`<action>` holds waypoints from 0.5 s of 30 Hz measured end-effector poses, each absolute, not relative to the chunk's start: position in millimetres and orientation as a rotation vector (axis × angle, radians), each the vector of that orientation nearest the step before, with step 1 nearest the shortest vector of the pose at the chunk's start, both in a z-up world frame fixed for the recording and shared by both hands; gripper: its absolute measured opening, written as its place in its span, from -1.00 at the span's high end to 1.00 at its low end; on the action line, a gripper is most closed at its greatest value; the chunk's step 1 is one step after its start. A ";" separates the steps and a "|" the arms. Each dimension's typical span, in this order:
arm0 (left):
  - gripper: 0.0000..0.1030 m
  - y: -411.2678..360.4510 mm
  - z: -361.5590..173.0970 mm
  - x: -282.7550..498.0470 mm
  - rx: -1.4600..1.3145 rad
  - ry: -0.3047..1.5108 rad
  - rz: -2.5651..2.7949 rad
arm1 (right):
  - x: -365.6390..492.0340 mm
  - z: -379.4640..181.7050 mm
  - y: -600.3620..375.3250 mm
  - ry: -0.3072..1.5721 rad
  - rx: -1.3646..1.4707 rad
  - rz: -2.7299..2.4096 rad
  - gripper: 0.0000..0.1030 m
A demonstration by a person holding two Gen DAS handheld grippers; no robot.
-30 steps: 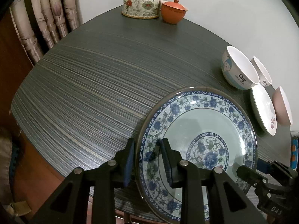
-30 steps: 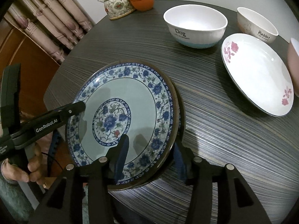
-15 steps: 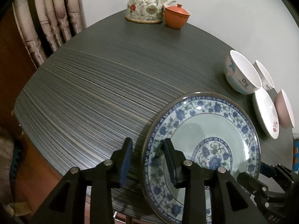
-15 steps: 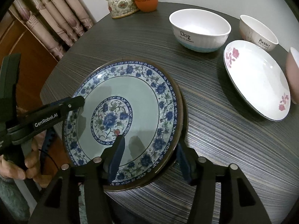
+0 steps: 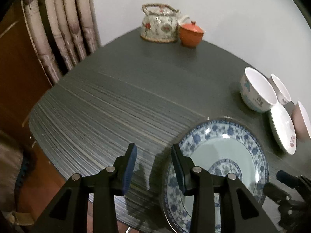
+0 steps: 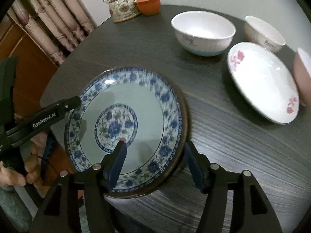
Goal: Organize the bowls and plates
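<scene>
We have set the blue plate (image 6: 124,132) on the table (image 6: 223,155). Both grippers have just been opening: the right (image 6: 155,163) straddles its rim unclenched, the left (image 5: 153,165) is released beside it. Ahead, bowls (image 6: 203,33) and a white plate (image 6: 262,81) remain unstacked.

Dim indoor light, motion blur throughout — fisheye bending, dark corners, soft shadows

Glossy ceramic plate (image 6: 151,120), wood-grain table (image 6: 223,136)
</scene>
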State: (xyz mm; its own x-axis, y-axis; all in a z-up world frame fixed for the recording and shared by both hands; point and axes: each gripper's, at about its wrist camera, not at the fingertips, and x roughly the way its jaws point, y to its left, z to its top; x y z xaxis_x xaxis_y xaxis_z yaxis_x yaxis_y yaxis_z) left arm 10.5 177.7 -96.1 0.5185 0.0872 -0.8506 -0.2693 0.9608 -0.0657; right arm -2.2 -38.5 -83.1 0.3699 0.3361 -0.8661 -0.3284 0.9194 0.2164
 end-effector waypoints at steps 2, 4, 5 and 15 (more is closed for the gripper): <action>0.27 180.0 -94.5 10.9 -0.201 0.991 0.230 | -2.0 -78.3 -44.9 1.094 0.017 0.415 -0.19; 0.27 181.4 -95.4 12.4 -0.205 0.996 0.237 | -0.8 -74.0 -52.2 1.078 0.027 0.399 -0.19; 0.27 181.9 -96.0 12.6 -0.206 0.998 0.240 | -0.1 -72.2 -56.6 1.072 0.034 0.391 -0.19; 0.27 173.5 -89.6 7.6 -0.125 0.932 0.280 | 8.0 -72.0 -132.1 1.027 0.127 0.249 -0.19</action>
